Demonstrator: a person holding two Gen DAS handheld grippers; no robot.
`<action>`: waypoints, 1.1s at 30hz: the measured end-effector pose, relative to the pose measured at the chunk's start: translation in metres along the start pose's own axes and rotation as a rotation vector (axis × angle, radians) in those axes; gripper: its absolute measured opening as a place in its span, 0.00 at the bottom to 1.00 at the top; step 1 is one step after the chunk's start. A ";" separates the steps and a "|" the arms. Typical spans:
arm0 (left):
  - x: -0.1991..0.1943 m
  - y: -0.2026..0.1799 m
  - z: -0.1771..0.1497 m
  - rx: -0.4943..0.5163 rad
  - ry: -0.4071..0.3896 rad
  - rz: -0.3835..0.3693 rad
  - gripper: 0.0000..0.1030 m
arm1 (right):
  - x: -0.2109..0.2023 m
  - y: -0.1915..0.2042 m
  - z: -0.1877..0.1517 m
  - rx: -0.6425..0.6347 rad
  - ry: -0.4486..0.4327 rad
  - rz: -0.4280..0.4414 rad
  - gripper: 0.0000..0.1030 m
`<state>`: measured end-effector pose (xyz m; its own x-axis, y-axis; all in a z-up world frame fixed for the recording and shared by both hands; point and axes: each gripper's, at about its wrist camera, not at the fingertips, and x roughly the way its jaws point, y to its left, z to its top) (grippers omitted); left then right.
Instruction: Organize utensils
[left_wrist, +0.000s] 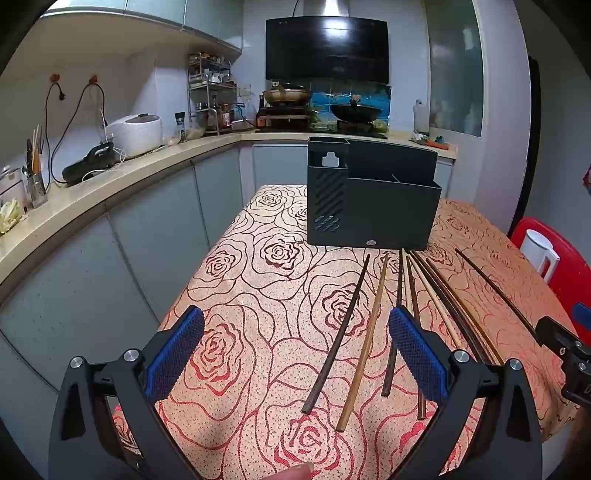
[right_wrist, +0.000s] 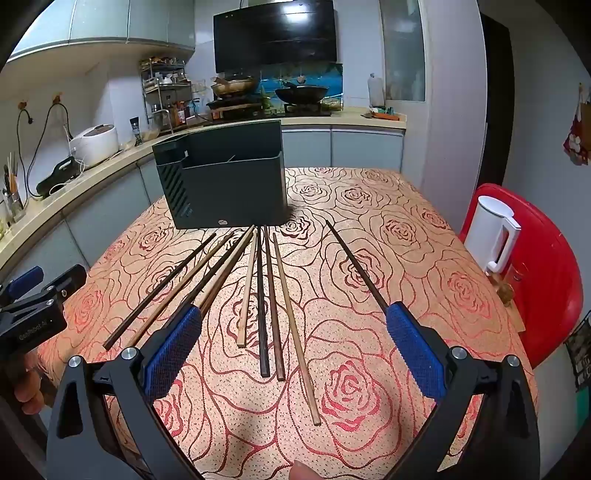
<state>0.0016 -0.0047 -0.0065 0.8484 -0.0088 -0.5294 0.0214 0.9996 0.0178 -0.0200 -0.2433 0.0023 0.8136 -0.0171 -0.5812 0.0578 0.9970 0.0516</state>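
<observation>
A bench (right_wrist: 388, 221) draped in tan cloth printed with red and brown roses carries a dark grey, box-shaped holder (right_wrist: 225, 184) with open-topped compartments and a slotted, ribbed left side. In front of it lie the chopsticks (right_wrist: 264, 295), slim, straight wooden sticks, some near-black and some pale brown, fanned out flat on the cloth with their far tips converging just short of the holder; one dark stick (right_wrist: 354, 264) lies apart to the right. The left gripper (left_wrist: 295, 354) hangs above the left-hand sticks, its jaws wide apart and holding nothing, its blue, dimpled pads (left_wrist: 173, 354) clear of the sticks. The right gripper (right_wrist: 293, 349) hangs likewise, jaws spread and empty over the middle sticks. A white kettle (right_wrist: 491, 232) stands on a red plastic stool (right_wrist: 546, 280) beside the bench.
</observation>
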 end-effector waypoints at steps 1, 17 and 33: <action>0.000 0.000 0.000 0.000 -0.001 -0.001 0.93 | 0.000 -0.002 0.000 0.001 -0.003 0.003 0.95; -0.009 -0.002 0.004 0.000 -0.009 -0.019 0.93 | -0.010 -0.002 0.005 0.000 -0.050 -0.009 0.95; -0.009 -0.003 0.004 0.001 -0.005 -0.021 0.93 | -0.010 -0.001 0.005 -0.001 -0.050 -0.010 0.95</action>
<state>-0.0038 -0.0074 0.0018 0.8504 -0.0301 -0.5252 0.0401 0.9992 0.0076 -0.0254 -0.2449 0.0120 0.8411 -0.0307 -0.5400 0.0656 0.9968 0.0455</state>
